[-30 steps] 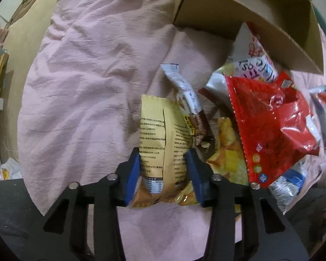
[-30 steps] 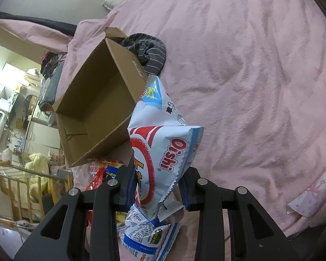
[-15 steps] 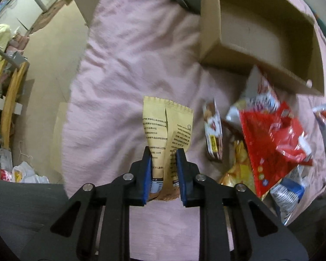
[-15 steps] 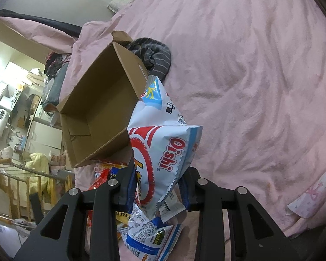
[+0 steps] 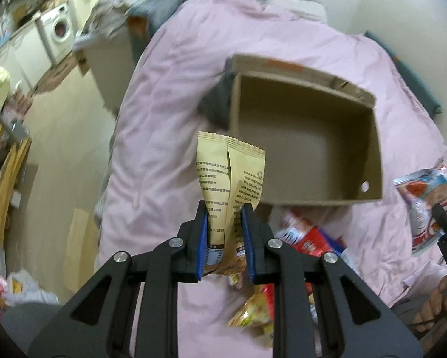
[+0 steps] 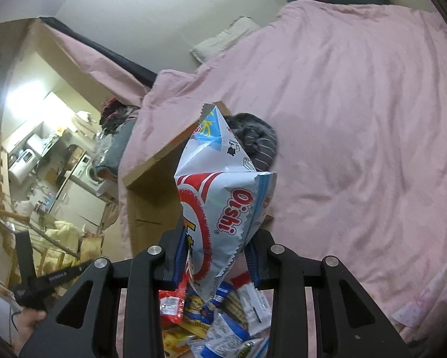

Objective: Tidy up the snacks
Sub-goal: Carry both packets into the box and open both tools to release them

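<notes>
a: left tool [image 5: 225,223], pose? 
b: raised above the bed [image 5: 169,95], blue pads clamped on the lower part of a tan packet [image 5: 230,176]; the packet stands upright, crimped top edge just before the near wall of the cardboard box [image 5: 369,155].

a: right tool [image 6: 216,256]? 
b: pinching a glossy white oishi bag [image 6: 223,203], creased and puffed, held aloft beside the box's corner.

a: surfaces and room? 
b: wrinkled pink bedding; box is open-topped, matte brown, interior bare. loose snack pile [image 6: 220,325] lies below both tools; broad open bedding to the right.
</notes>
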`<state>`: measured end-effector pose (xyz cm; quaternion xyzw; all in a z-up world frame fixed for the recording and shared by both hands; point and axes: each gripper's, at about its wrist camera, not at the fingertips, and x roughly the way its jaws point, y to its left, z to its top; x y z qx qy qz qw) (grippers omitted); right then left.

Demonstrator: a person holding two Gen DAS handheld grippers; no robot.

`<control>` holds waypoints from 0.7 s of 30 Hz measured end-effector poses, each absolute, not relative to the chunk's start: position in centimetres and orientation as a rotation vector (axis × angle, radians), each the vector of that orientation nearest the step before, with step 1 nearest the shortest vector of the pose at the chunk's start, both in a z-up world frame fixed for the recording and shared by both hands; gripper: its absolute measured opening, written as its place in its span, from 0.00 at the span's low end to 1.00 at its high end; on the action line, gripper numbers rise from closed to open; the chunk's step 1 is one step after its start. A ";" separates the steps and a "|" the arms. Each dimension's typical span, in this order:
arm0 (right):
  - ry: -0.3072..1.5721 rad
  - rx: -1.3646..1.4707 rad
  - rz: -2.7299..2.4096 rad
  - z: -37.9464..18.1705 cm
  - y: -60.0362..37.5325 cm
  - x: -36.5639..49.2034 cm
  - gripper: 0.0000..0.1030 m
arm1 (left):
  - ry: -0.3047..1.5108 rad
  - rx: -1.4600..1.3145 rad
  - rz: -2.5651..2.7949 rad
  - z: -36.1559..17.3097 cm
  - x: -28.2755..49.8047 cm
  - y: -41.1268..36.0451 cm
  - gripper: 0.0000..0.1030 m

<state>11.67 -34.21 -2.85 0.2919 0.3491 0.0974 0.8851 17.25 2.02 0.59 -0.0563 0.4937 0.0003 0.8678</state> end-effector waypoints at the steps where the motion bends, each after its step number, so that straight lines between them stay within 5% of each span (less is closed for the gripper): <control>1: 0.728 0.601 0.206 -2.8 -34.0 11.9 0.34 | 1.019 -0.111 -0.009 1.0 17.6 1.6 0.17; 21: 0.803 0.494 0.293 -3.7 -29.9 21.5 0.33 | 0.963 -0.080 -0.115 -0.8 26.0 -3.1 0.17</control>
